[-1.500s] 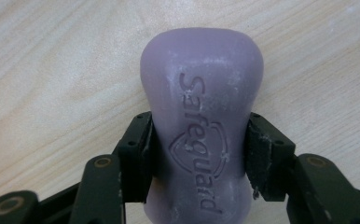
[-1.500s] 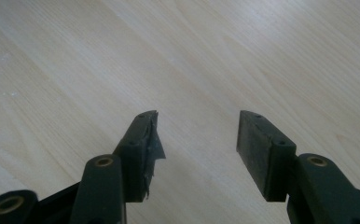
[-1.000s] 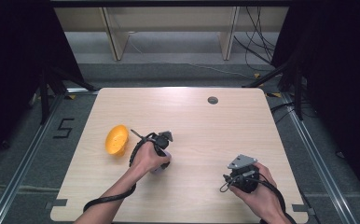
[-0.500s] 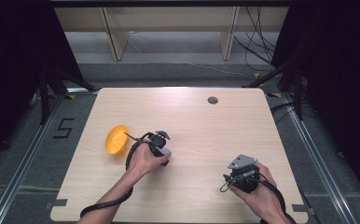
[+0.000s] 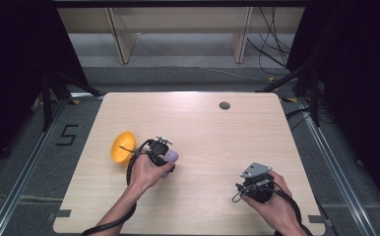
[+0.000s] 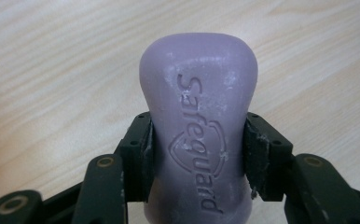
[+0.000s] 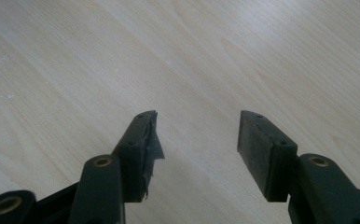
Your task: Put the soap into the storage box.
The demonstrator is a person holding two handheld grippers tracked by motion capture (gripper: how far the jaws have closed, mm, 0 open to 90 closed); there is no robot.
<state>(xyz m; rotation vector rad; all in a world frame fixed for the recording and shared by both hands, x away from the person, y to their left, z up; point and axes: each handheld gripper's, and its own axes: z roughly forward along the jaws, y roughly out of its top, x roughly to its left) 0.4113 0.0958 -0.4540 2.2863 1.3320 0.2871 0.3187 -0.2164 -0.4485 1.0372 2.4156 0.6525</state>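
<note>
1. The purple soap bar [image 6: 199, 140] sits between the jaws of the left claw [image 6: 199, 158], which is clenched on its narrow waist; the stamped face is turned up toward the camera and the rounded end juts out ahead of the jaw tips.
2. In the high view the soap bar [image 5: 171, 157] pokes out at the front right of the left claw [image 5: 164, 153], over the table [image 5: 203, 123]; whether it rests on the wood or is lifted off it cannot be told.
3. Just to the other side of that claw lies an orange bowl [image 5: 120, 146], tipped on its side, close to the hand.
4. The step in hand looks like carrying the gripped soap; the likely next move is to swing it across to the bowl and let go inside, which calls for keeping the grip firm, since the bar is smooth.
5. The right claw [image 7: 199, 140] is released, jaws spread over bare wood, grasping nothing; it rests well apart, near the table's near edge [image 5: 257, 183].
</note>
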